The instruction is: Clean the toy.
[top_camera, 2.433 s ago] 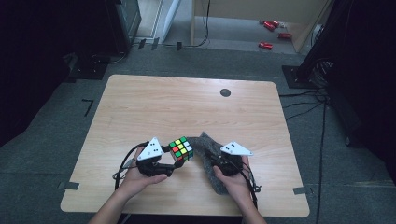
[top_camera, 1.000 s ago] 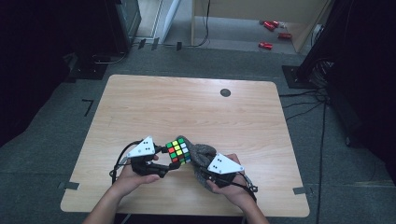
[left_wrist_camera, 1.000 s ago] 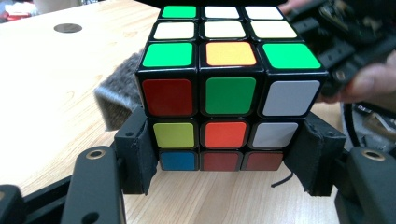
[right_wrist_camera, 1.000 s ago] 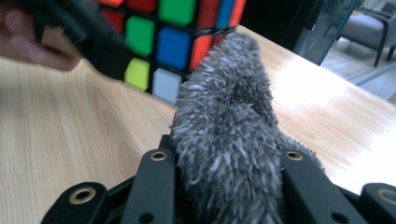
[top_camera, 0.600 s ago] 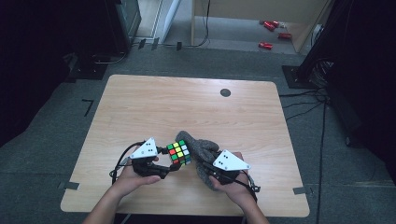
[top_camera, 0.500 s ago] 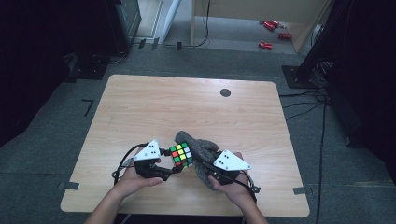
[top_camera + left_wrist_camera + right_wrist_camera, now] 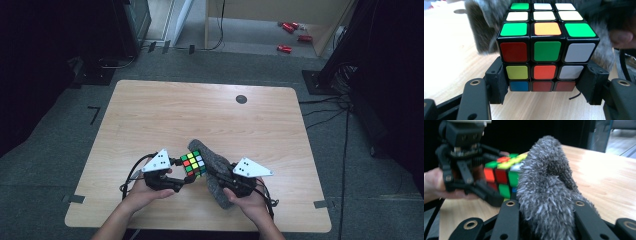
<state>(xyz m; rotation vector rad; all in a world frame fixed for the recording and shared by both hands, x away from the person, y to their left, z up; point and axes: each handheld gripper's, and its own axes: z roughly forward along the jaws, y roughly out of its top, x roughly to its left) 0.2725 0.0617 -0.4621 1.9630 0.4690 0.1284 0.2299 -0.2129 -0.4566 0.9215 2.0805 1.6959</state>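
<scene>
A scrambled puzzle cube (image 7: pixel 193 163) (image 7: pixel 545 47) (image 7: pixel 502 174) is held above the table's near edge, with my left gripper (image 7: pixel 186 175) (image 7: pixel 546 83) shut on its lower layer, one jaw on each side. A fluffy grey cloth (image 7: pixel 216 171) (image 7: pixel 549 195) (image 7: pixel 482 27) is clamped in my right gripper (image 7: pixel 220 176) (image 7: pixel 544 220) and stands up between its jaws. The cloth rests against the cube's right and far faces. A person's hands (image 7: pixel 145 192) hold both grippers near the front of the table.
The wooden table (image 7: pixel 200 115) has a small dark round hole (image 7: pixel 241 99) near its far edge. Red objects (image 7: pixel 290 30) lie on the floor beyond. Black cables (image 7: pixel 325 107) run along the floor on the right.
The cube and left gripper have shifted slightly right toward the cloth. The right gripper has moved the cloth up against the cube, with small back-and-forth shifts between frames.
</scene>
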